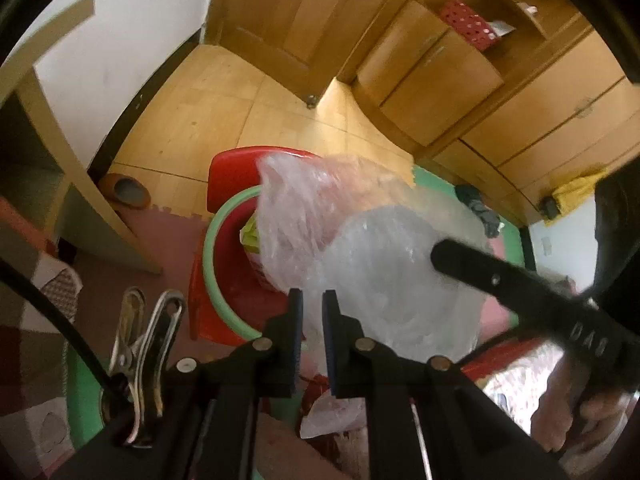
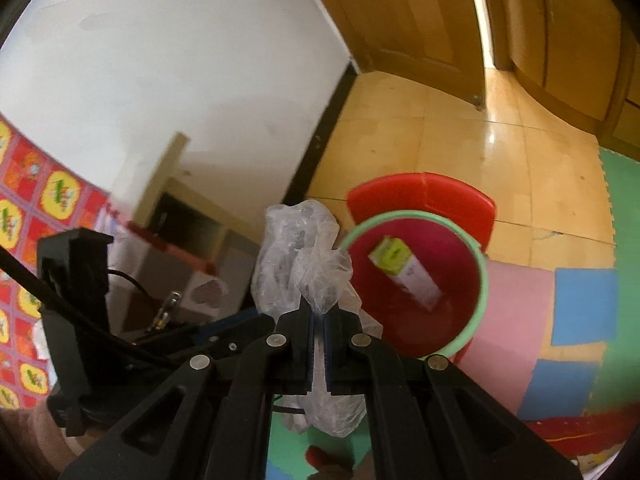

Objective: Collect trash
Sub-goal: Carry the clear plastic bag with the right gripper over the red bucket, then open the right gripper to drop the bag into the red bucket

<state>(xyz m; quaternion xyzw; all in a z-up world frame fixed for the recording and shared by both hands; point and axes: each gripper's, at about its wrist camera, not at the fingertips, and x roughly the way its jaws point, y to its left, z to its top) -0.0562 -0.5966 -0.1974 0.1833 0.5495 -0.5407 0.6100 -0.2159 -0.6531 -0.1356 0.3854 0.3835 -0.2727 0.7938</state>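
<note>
Crinkled clear plastic, a thin bag, is clamped between the jaws of the right gripper; the film is pinched at its gathered middle, so that one loose bunch rises toward 12 o'clock above the fingertips and another hangs below toward 6 o'clock. Held by the neck like this, the bag is kept bunched and unlikely to billow or slip. In the left wrist view the left gripper is seen with its jaws slightly apart and nothing gripped between them; the same bag fills the space just beyond its tips, and the right gripper's black finger enters from 3 o'clock, touching the film. A metal spring clip is fixed at 8 o'clock on the left tool. Just past the bag, at about 1 o'clock in the right wrist view, a red basin with a pale green rim is set on a red plastic stool, raised off the floor, probably so that trash can be dropped in easily. A small yellow-green and white carton already lies inside it. Coloured foam mats cover the near floor, with wooden flooring and a wooden door farther off at 12 o'clock. The bag appears ready to be carried over the basin.
</note>
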